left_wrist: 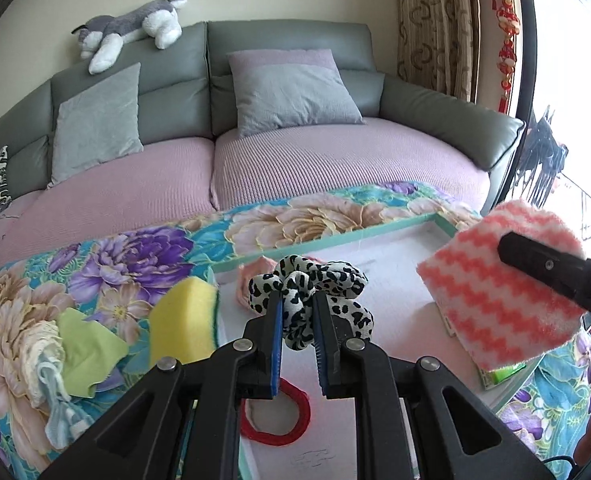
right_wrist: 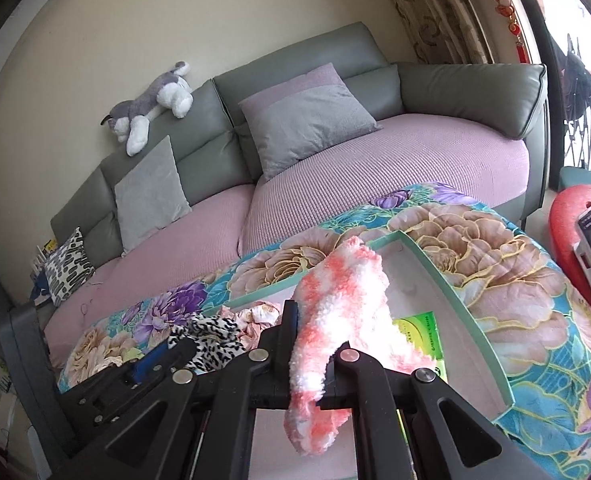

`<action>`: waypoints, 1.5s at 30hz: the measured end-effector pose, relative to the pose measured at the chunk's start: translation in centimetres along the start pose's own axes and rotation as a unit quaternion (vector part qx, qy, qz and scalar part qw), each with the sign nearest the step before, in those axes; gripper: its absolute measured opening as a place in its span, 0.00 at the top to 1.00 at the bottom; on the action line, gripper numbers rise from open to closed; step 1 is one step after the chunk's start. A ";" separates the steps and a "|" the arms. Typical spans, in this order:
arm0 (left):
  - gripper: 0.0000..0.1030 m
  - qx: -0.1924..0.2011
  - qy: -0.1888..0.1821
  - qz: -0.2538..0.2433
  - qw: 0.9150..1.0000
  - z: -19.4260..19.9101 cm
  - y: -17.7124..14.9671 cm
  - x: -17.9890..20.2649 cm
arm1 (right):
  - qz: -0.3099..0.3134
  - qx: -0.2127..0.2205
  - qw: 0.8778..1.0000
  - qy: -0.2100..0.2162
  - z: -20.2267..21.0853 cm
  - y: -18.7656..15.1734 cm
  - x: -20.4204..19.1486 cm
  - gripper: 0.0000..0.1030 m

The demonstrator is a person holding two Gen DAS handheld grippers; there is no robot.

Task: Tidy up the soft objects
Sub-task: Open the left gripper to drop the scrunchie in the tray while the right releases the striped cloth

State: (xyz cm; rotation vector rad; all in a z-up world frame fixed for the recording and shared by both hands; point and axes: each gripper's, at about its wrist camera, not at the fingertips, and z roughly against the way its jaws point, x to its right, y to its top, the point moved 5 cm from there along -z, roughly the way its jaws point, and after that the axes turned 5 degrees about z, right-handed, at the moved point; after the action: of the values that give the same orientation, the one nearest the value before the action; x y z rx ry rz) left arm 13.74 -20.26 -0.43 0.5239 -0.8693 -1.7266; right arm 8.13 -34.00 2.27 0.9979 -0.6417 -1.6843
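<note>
Left wrist: scrunchie (left_wrist: 309, 300) pinched between fingers (left_wrist: 276, 320), seemingly above tray (left_wrist: 335, 236)

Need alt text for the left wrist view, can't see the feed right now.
The left gripper holds a leopard-print scrunchie over a white tray on a floral blanket. At right, the right gripper holds a pink-and-white cloth; a sofa sits behind.
</note>
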 end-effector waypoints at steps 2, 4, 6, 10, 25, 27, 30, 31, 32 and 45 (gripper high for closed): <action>0.86 -0.003 -0.001 -0.002 1.000 -0.4 -0.1 0.1 | -0.003 0.005 1.000 0.001 -0.2 0.2 0.0 0.94; 0.86 -0.004 -0.003 -0.002 1.000 -0.8 -0.1 0.1 | -0.002 0.015 1.000 0.003 -0.3 0.4 -0.1 0.94; 0.85 -0.005 -0.003 -0.002 1.000 -1.1 -0.2 0.0 | -0.002 0.023 1.000 0.007 -0.4 0.5 -0.2 0.94; 0.85 -0.009 -0.004 0.003 1.000 -1.8 0.0 -0.4 | 0.003 0.024 1.000 0.005 -1.1 0.5 -0.4 0.94; 0.82 -0.064 0.001 -0.002 0.998 -4.7 -1.8 -0.3 | -0.001 -0.096 0.995 -0.039 -6.5 -3.0 1.1 0.91; 0.82 -0.071 0.003 -0.001 0.998 -4.9 -2.0 -0.4 | 0.000 -0.108 0.993 -0.046 -6.8 -3.4 1.3 0.91; 0.81 -0.077 0.005 0.001 0.997 -5.2 -2.2 -0.6 | 0.005 -0.122 0.991 -0.059 -7.2 -3.8 1.5 0.90; 0.81 -0.078 0.005 0.001 0.997 -5.2 -2.2 -0.6 | 0.006 -0.128 0.990 -0.062 -7.3 -4.0 1.5 0.90; 0.81 -0.079 0.006 0.001 0.997 -5.2 -2.2 -0.6 | 0.006 -0.133 0.989 -0.064 -7.5 -4.2 1.5 0.90; 0.53 -0.083 -0.002 0.002 0.997 -3.5 -1.6 -0.7 | 0.067 -0.156 0.978 -0.121 -6.6 -4.3 0.6 0.49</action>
State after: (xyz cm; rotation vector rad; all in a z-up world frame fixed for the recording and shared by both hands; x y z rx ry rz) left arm 15.50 -20.42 -3.92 0.4076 -0.7228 -1.7785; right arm 11.57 -32.82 -4.69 0.5221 -0.5644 -1.7344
